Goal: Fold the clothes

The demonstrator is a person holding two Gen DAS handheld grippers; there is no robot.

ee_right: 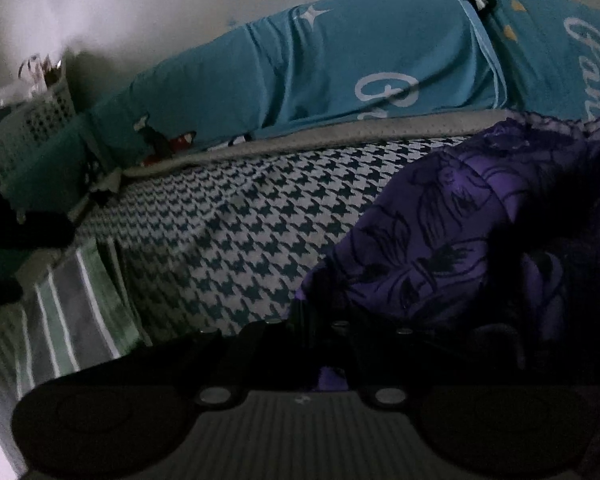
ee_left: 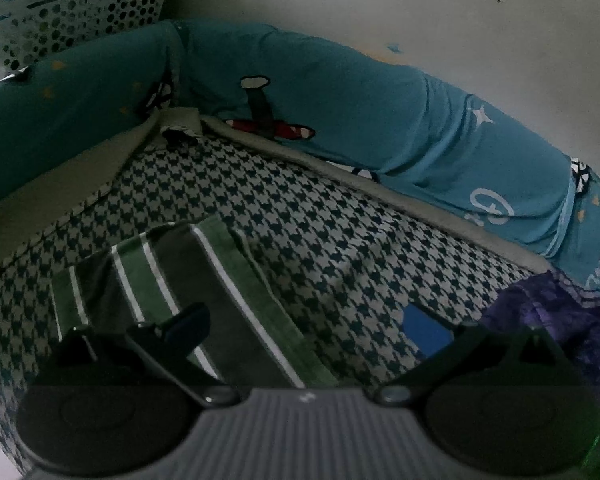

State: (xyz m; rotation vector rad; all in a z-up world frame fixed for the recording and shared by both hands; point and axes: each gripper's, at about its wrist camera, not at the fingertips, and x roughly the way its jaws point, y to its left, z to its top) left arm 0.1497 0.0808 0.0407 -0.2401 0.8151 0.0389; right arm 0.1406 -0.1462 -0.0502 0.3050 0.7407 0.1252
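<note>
Bed scene, dim light. Our right gripper (ee_right: 332, 344) is clamped together on an edge of the purple garment (ee_right: 460, 232), which lies bunched on the houndstooth cover (ee_right: 228, 240) below the teal pillow (ee_right: 340, 72). Our left gripper (ee_left: 300, 324) stands apart, empty, above the striped cloth (ee_left: 220, 280). We judge the garment should be drawn out flat on the cover before any fold, with the left taking a second edge. Only the left view shows the basket (ee_left: 80, 16) clearly; only the right shows the grip.
</note>
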